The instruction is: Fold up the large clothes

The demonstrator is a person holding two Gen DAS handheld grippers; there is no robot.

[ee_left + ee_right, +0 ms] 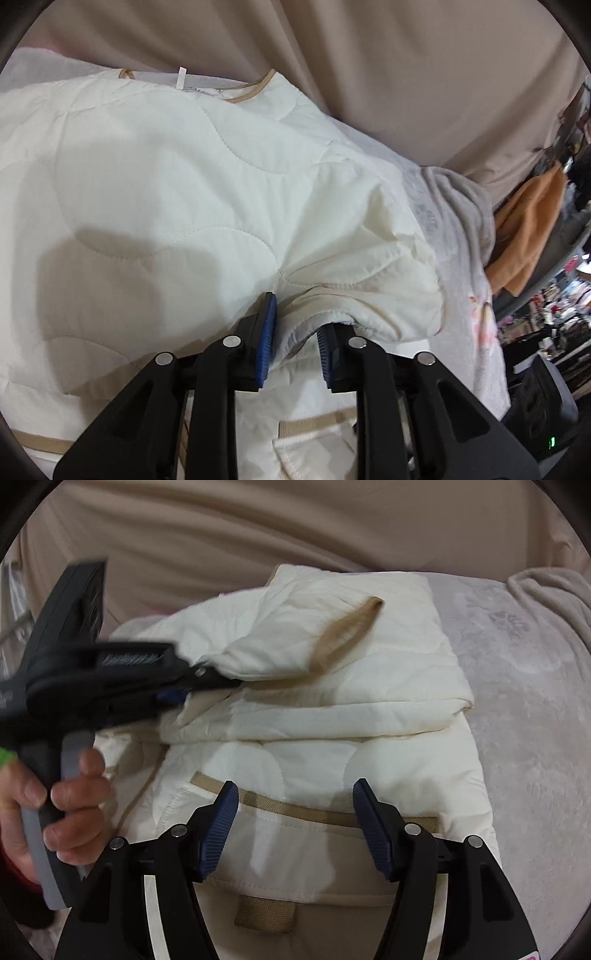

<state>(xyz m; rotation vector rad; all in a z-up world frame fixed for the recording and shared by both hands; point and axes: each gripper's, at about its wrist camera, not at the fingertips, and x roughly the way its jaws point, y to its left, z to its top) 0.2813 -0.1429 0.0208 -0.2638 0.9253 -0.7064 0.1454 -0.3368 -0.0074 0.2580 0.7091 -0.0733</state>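
A cream quilted jacket [332,709] with tan trim lies partly folded on a grey blanket. In the left wrist view the jacket [166,184] fills the frame. My left gripper [295,325] is shut on a bunched fold of the jacket's sleeve [332,306], which sits between its blue pads [267,332]. The left gripper also shows in the right wrist view [199,686], blurred, holding the sleeve [288,642] up over the jacket. My right gripper [293,805] is open and empty, just above the jacket's tan-edged pocket [303,808].
The grey fleece blanket [517,701] covers the surface to the right. A beige curtain [295,528] hangs behind. An orange cloth [528,229] and cluttered shelves [554,302] lie at the far right of the left wrist view.
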